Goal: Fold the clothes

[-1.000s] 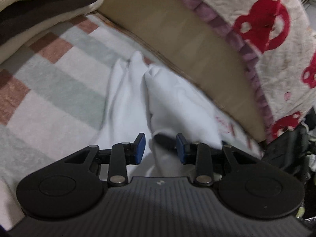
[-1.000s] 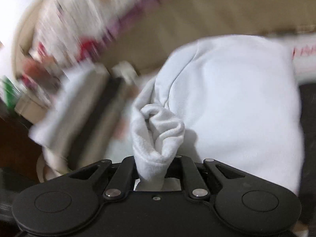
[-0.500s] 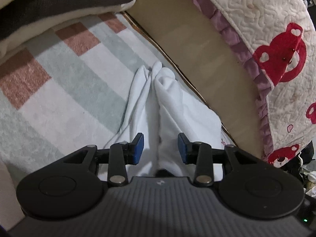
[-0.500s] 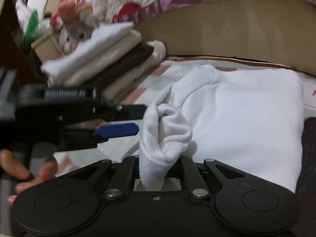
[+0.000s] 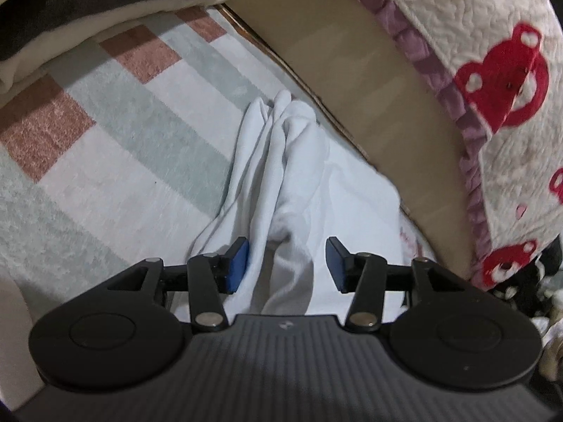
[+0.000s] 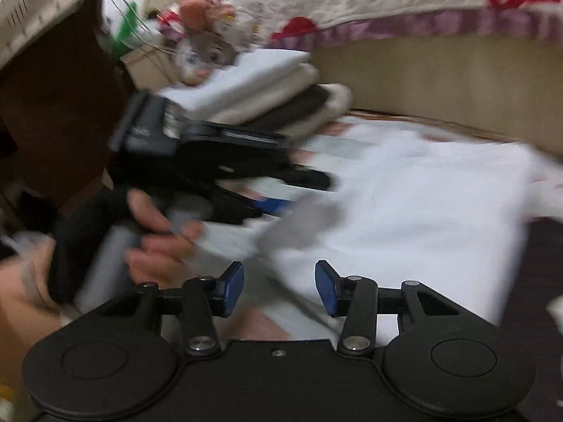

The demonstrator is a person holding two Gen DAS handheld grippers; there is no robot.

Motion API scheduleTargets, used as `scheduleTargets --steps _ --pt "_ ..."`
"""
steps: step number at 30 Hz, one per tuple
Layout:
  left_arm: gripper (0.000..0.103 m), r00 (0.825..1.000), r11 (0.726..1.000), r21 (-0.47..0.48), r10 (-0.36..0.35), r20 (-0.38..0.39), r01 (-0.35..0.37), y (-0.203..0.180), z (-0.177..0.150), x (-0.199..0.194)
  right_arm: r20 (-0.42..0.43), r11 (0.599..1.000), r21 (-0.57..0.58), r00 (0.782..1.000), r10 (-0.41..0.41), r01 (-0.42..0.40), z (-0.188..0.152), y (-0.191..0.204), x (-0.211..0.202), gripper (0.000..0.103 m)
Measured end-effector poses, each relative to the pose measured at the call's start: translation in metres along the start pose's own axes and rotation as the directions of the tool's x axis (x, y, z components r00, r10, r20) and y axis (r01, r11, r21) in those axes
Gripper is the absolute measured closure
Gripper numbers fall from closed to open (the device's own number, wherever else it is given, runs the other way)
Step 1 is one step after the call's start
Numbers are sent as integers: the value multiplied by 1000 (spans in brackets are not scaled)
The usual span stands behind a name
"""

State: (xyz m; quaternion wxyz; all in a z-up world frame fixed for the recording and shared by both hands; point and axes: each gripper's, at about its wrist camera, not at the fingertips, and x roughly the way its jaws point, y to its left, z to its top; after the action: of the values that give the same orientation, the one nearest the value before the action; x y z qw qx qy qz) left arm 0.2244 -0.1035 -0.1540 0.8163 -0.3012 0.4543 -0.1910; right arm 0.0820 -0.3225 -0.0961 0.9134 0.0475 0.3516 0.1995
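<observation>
both grippers stand with jaws apart, gripping nothing: the left gripper [image 5: 286,263] and the right gripper [image 6: 279,288]. a blurred bare hand [image 6: 158,235] wraps the left gripper's handle.

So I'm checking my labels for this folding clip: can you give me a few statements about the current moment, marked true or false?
1. The right claw is clamped on a bunch of white cloth. False: it is open and holds nothing.
2. The left claw is open, with bunched folds of the white garment between its pads. True.
3. The garment lies on a plain dark blanket. False: it lies on a checked blanket of pink, grey-green and white.
4. A stack of folded clothes sits beyond the garment. True.
</observation>
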Motion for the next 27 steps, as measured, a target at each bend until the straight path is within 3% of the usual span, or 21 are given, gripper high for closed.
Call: scheduleTargets --steps 2,4,5,6,7,8,11,13,14,15,19,21,23,27 --pt "51 997 995 78 71 -38 -68 -8 -4 9 -36 990 -38 989 -141 139 -14 -6 -9 51" --pt "51 987 974 183 149 -66 -135 -17 -9 19 -67 977 -51 975 -210 207 -31 -14 -11 52" --pt "64 982 953 258 179 -53 -160 -24 -12 21 -84 974 -66 971 -222 217 -37 -16 -8 56" --pt "89 978 926 331 208 -37 -184 -32 -14 22 -100 971 -82 967 -234 226 -43 -18 -5 62" --pt "94 974 898 392 227 -17 -202 -39 -17 22 -103 965 -98 962 -251 242 -46 -18 -1 62" --pt "95 976 886 417 218 8 -201 -45 -17 16 -93 958 -114 957 -273 263 -47 -16 3 62" --pt "95 976 860 464 209 64 -214 -56 -18 1 -37 921 -156 929 -368 358 -46 -7 14 59" --pt "95 977 874 439 210 45 -208 -51 -17 1 -22 900 -162 911 -413 404 -49 -8 19 57" --pt "95 977 880 428 211 35 -206 -49 -16 2 -23 902 -155 912 -410 402 -49 -10 21 72" --pt "95 976 883 420 218 25 -208 -48 -16 3 -26 909 -137 916 -400 393 -49 -11 18 93" --pt "90 965 888 391 262 0 -241 -39 -14 5 -44 916 -66 916 -399 395 -45 -18 5 97" --pt "71 953 875 393 304 11 -284 -37 -15 5 -67 919 -25 916 -395 394 -46 -24 9 98" --pt "68 940 845 422 338 54 -329 -43 -15 0 -86 918 -25 914 -397 396 -44 -23 10 98" --pt "68 905 754 503 384 183 -422 -65 -17 -17 -150 916 -17 905 -399 401 -46 -22 4 99"
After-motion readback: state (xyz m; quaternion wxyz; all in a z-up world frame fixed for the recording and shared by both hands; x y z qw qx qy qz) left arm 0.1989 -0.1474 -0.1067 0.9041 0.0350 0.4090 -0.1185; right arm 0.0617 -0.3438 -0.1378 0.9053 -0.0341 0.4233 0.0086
